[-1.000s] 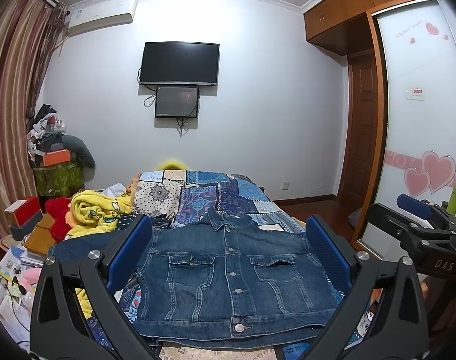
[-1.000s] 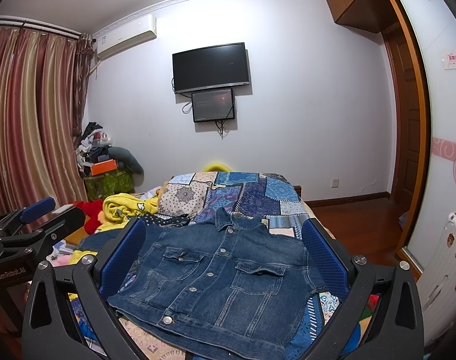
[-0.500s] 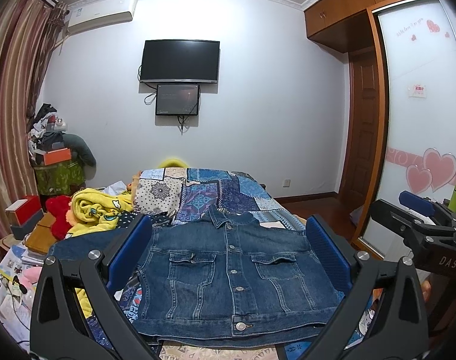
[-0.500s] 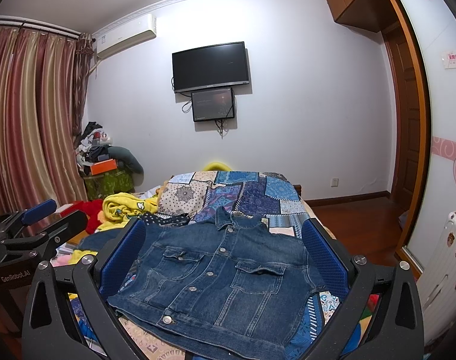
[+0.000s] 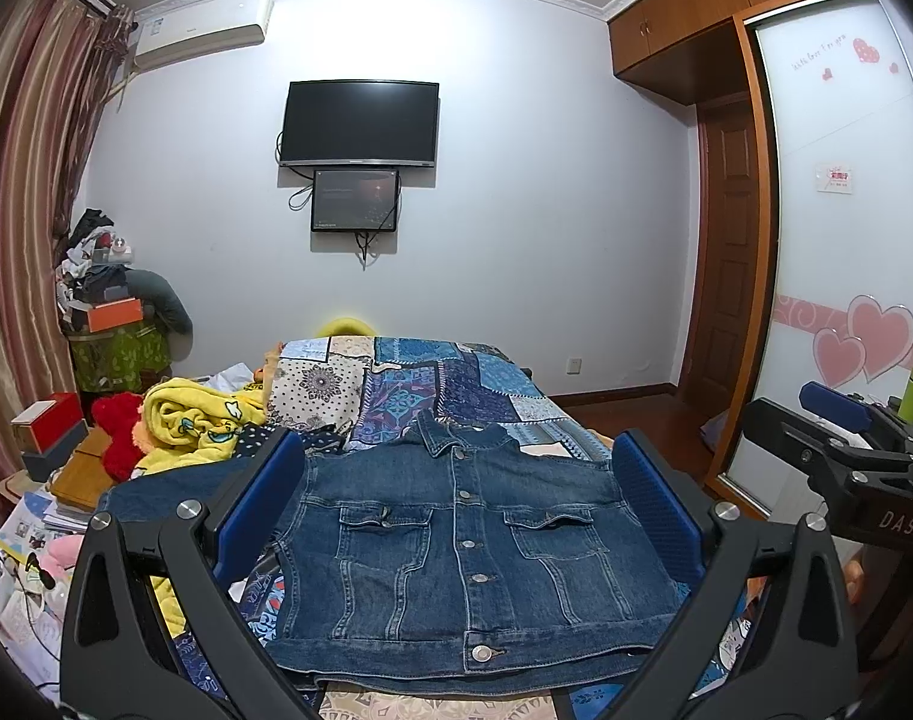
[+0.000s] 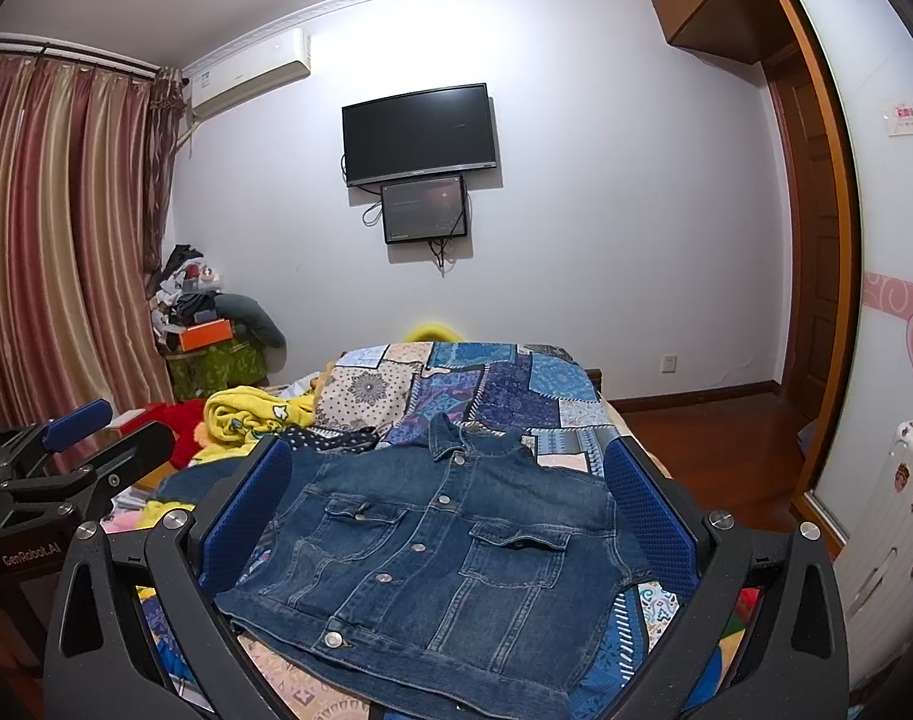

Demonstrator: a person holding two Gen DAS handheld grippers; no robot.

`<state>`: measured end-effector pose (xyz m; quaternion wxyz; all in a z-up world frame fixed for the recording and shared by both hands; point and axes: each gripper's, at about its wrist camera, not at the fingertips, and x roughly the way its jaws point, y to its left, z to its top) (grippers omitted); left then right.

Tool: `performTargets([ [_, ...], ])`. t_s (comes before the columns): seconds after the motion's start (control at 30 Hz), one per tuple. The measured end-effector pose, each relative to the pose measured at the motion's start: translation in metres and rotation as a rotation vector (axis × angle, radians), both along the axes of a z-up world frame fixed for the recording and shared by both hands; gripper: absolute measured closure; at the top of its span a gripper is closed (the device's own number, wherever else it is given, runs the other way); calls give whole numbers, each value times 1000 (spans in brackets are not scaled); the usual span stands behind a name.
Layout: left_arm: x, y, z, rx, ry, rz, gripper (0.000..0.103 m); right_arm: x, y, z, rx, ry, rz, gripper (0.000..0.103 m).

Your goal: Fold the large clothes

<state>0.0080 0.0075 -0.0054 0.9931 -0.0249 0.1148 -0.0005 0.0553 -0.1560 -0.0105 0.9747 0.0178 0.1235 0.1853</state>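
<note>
A blue denim jacket (image 5: 462, 546) lies front up and buttoned on the patchwork bed, collar toward the far wall; one sleeve spreads to the left (image 5: 168, 495). It also shows in the right wrist view (image 6: 444, 546). My left gripper (image 5: 456, 510) is open and empty, held above the jacket's near hem. My right gripper (image 6: 444, 516) is open and empty too, above the same hem. The right gripper shows at the right edge of the left wrist view (image 5: 840, 450), and the left gripper at the left edge of the right wrist view (image 6: 78, 456).
The patchwork bedspread (image 5: 432, 384) covers the bed. A yellow blanket (image 5: 198, 420) and red plush (image 5: 117, 426) lie at the bed's left. Boxes and papers (image 5: 42, 438) crowd the left floor. A wardrobe with sliding door (image 5: 840, 270) stands right; a white radiator (image 6: 900, 516) too.
Both grippers stay open and almost still above the jacket; the views drift only slightly. The jacket has not moved.
</note>
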Motion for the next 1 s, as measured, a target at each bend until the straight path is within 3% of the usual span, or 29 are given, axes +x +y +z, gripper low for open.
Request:
performTargets([
  [1.0,20,16,-10,-36,31,24,0,11,15,-2,-57,30,10,0],
])
